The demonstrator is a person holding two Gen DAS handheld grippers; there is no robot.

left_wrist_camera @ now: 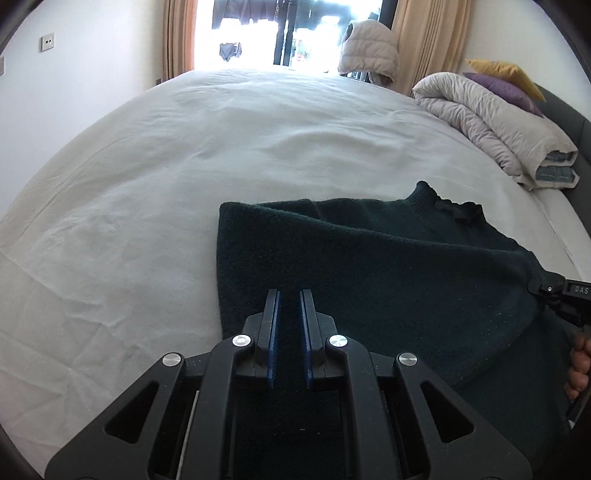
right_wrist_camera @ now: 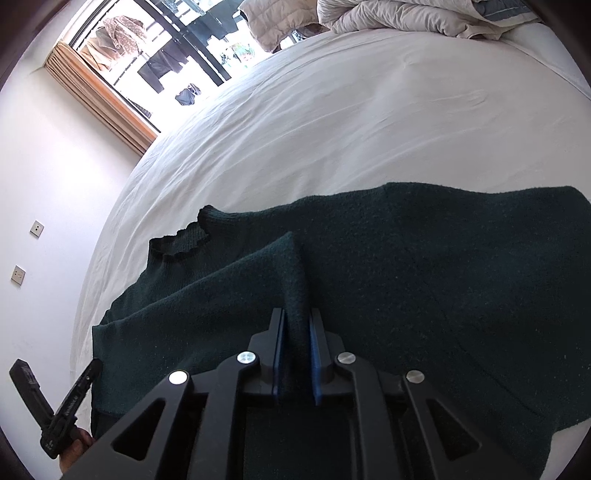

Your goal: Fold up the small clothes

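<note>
Fold was partway: my right gripper [right_wrist_camera: 296, 332] pinched a sleeve fold of the dk green sweater [right_wrist_camera: 406, 288] on the bed [right_wrist_camera: 332, 129]; left gripper [left_wrist_camera: 290, 306] hung slightly apart, nothing clamped. More folds left, imo.

i'm working in a bedroom of someone's home. most of what i see is a wide bed with a wrinkled white cotton sheet [left_wrist_camera: 221, 155], backed by a dark grey upholstered headboard [left_wrist_camera: 565, 114]. a rolled pale grey quilted duvet [left_wrist_camera: 491, 122] lies at the head end, with a purple cushion [left_wrist_camera: 506, 90] and a mustard yellow cushion [left_wrist_camera: 506, 72] behind it. beyond the bed, peach pleated curtains [left_wrist_camera: 181, 37] frame a bright glass balcony door [left_wrist_camera: 280, 33], and dark laundry hanging outside [right_wrist_camera: 162, 70] shows through it. a puffy off-white down jacket [left_wrist_camera: 369, 48] hangs near the door, and small square wall sockets [right_wrist_camera: 18, 275] sit on the plain white wall [left_wrist_camera: 74, 74].
</note>
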